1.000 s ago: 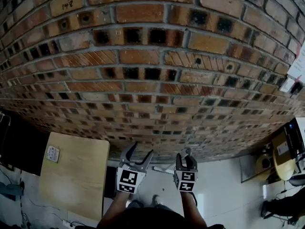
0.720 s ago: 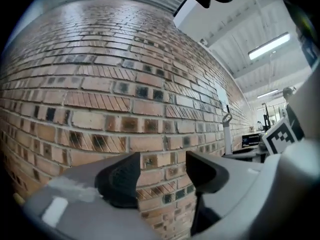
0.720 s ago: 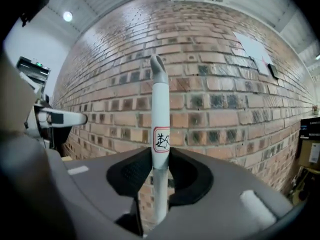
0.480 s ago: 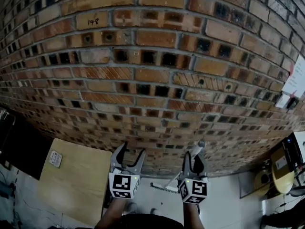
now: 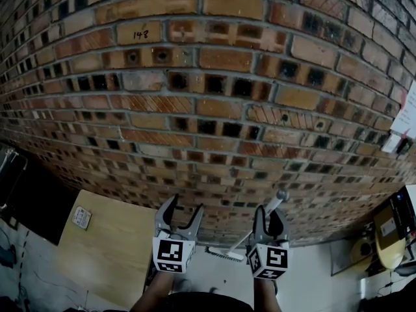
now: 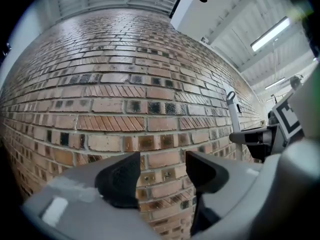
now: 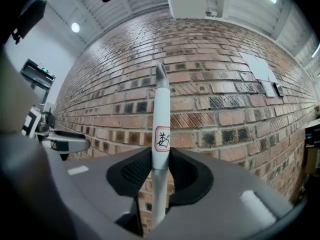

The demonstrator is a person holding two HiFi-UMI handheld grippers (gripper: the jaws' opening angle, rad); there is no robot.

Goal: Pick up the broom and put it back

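The broom has a pale grey handle (image 7: 161, 119) with a small red-edged label, standing upright against the brick wall (image 5: 214, 96). My right gripper (image 7: 161, 166) is shut on that handle, pads pressing both sides. In the head view the handle (image 5: 274, 203) rises past the right gripper (image 5: 268, 213), and the white brush head (image 5: 225, 253) hangs low between the two grippers. My left gripper (image 5: 184, 208) is beside it on the left, jaws apart. Only bricks show between the left gripper's (image 6: 162, 169) pads. The handle (image 6: 233, 116) also shows at the right of the left gripper view.
A light wooden table (image 5: 110, 246) stands at the lower left, close to the wall. Paper sheets (image 5: 406, 116) hang on the wall at the right. A yellowish round object (image 5: 383, 233) and other clutter sit on the pale floor (image 5: 312, 265) at the right.
Both grippers have risen along the wall. The right one has carried the broom up, so the handle's tip now stands higher against the bricks. The left jaws stay apart.
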